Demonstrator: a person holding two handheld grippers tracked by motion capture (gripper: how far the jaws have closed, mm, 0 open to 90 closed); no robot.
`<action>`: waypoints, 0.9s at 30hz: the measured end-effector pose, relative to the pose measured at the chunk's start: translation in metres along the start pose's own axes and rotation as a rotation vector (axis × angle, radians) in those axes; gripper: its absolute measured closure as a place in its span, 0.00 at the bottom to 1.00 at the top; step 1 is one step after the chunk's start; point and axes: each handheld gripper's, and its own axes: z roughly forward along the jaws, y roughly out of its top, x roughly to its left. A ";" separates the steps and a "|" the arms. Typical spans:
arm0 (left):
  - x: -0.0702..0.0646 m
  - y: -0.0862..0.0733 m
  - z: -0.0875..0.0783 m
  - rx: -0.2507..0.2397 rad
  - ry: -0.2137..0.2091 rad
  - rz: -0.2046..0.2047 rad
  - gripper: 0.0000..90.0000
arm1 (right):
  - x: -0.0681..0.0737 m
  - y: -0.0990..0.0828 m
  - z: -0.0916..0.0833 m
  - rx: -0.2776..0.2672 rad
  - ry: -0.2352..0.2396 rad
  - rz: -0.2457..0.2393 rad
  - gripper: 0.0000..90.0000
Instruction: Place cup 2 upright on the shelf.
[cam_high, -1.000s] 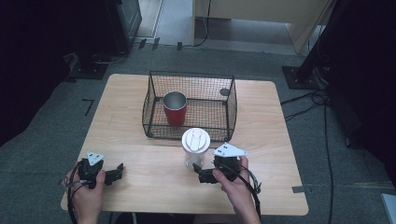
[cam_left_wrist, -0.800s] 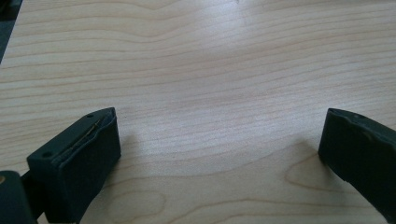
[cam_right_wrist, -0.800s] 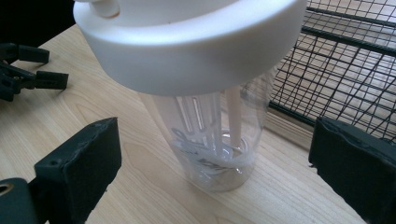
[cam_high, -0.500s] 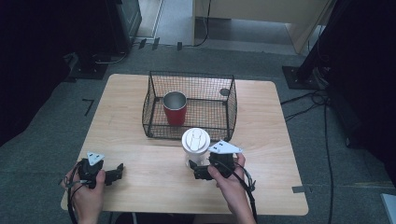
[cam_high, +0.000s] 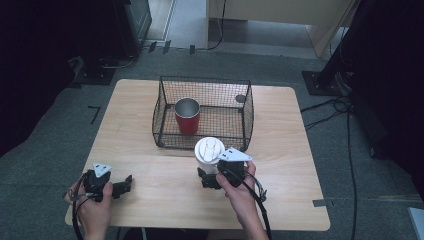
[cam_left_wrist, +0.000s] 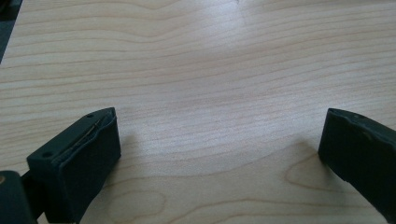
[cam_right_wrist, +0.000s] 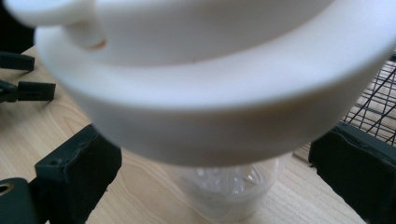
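A clear plastic cup with a white lid (cam_high: 209, 149) stands on the wooden table (cam_high: 165, 200), just in front of the wire basket (cam_high: 248, 107). My right gripper (cam_high: 206, 176) is low beside the cup. In the right gripper view the cup's clear body (cam_right_wrist: 233, 191) stands between the two black jaws with a gap on each side, so this gripper (cam_right_wrist: 215, 172) is open and the pads are off the cup. The white lid (cam_right_wrist: 210, 93) looms close above. My left gripper (cam_high: 125, 184) rests near the table's front left, open (cam_left_wrist: 219, 154) over bare wood.
A red metal cup (cam_high: 187, 116) stands upright inside the black wire basket, left of its middle. A small dark round thing (cam_high: 240, 98) lies in the basket's back right corner. Dark floor with cables surrounds the table.
My right gripper has slid a little to the left, bringing its jaws around the lidded cup's base. The left gripper and the cup have not moved.
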 end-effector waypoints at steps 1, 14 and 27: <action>0.000 0.000 0.000 0.000 0.000 0.000 0.00 | 0.000 0.001 0.001 -0.002 0.000 0.006 0.03; 0.000 0.000 0.000 -0.001 0.000 0.000 0.00 | 0.004 0.008 0.008 -0.017 -0.014 0.007 0.08; 0.000 0.000 0.000 0.001 0.000 0.000 0.00 | 0.008 0.009 0.011 -0.072 -0.058 0.014 0.14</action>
